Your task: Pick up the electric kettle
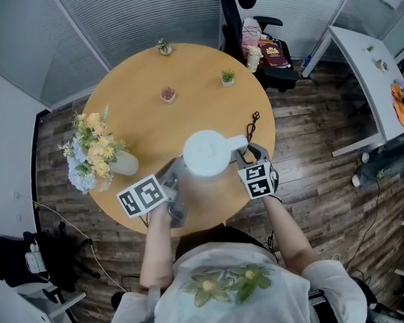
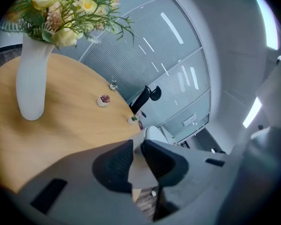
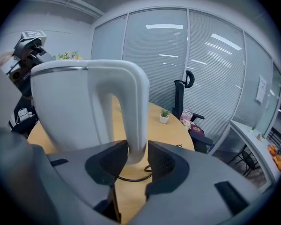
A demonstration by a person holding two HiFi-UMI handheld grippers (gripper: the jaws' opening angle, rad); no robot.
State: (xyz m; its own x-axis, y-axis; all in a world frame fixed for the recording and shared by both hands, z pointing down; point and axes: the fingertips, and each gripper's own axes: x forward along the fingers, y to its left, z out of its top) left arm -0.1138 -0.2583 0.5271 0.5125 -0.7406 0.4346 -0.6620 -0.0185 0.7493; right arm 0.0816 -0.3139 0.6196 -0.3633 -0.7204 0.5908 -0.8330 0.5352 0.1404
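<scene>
At centre frame on bench (image 1: 128,99), noted electric kettle (image 1: 205,153): handle (image 3: 133,107) clamped in right claw (image 3: 137,156), opposite edge pinched in left claw (image 2: 136,153). Flowers (image 2: 61,8) in white vase (image 2: 32,83); vase blocked by electric kettle in right gripper view.

Left tool (image 1: 176,173) jaws narrow, clamped; right tool (image 1: 245,155) jaws wider, clamped; forearms forward.
</scene>
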